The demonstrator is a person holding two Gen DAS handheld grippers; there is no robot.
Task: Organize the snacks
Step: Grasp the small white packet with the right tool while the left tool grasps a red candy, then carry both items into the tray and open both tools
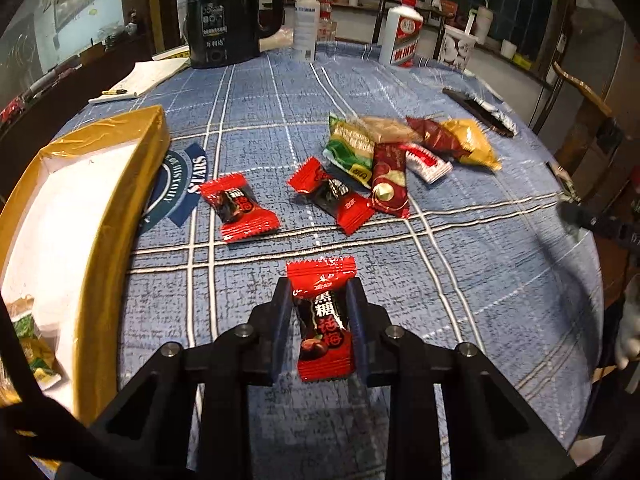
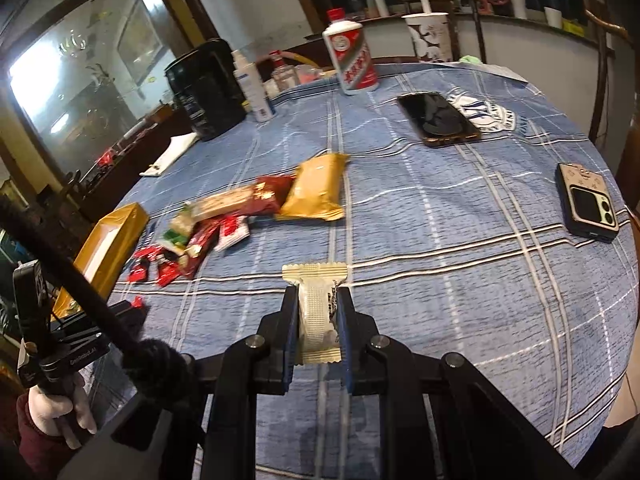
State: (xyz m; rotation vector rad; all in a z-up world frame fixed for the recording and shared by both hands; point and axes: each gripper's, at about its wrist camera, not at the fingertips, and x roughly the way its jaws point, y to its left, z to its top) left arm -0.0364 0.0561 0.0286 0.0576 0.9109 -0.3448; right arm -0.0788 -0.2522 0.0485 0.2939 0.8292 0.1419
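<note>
Red candy [image 1: 324, 320] sits pinched between the left gripper [image 1: 320, 322] fingers, just above the blue worktop [image 1: 480, 280]. White candy [image 2: 319, 316] is squeezed by the right gripper [image 2: 318, 320] fingers. More snacks [image 1: 384, 156] lie near the gold box [image 1: 100, 200].

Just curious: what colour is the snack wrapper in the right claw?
Cream-white wrapper, best seen in the right wrist view.

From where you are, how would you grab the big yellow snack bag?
Probably across the yellow snack bag's puffy middle, coming from its bare right side. It lies flat, and its left end touches the dark red packet in the pile, so fingers there would bump neighbours.
</note>
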